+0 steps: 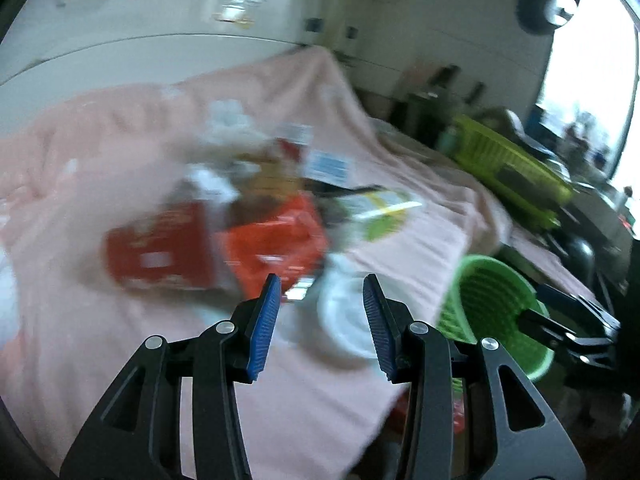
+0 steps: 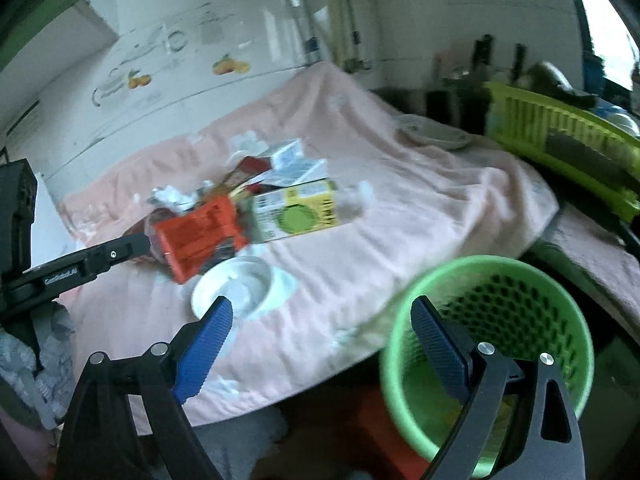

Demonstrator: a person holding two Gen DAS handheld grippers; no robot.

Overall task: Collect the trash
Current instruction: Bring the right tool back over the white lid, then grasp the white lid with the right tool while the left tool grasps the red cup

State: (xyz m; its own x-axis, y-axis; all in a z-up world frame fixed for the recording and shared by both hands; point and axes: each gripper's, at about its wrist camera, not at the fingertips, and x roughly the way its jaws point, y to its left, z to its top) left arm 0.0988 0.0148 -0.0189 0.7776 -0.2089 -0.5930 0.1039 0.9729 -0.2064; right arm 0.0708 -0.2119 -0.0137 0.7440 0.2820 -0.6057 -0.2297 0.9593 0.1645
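A heap of trash lies on the pink cloth [image 2: 400, 216]: an orange wrapper [image 2: 200, 228], a yellow-green carton [image 2: 298, 210], a white and blue box [image 2: 292, 160] and crumpled paper [image 2: 172, 196]. A white paper bowl [image 2: 236, 284] lies in front of it. In the blurred left wrist view my left gripper [image 1: 320, 320] is open and empty, just above the bowl [image 1: 344, 320], beside a red box [image 1: 160, 252] and the orange wrapper [image 1: 276, 240]. My right gripper [image 2: 322, 344] is open and empty near the table's edge, next to the green mesh bin [image 2: 500, 304]. The bin also shows in the left wrist view [image 1: 492, 300].
A lime plastic crate [image 2: 560, 144] stands at the right, beyond the cloth; it also shows in the left wrist view [image 1: 504, 164]. A white plate [image 2: 436, 132] lies at the far side. A white cabinet with fruit stickers [image 2: 180, 60] stands behind the table.
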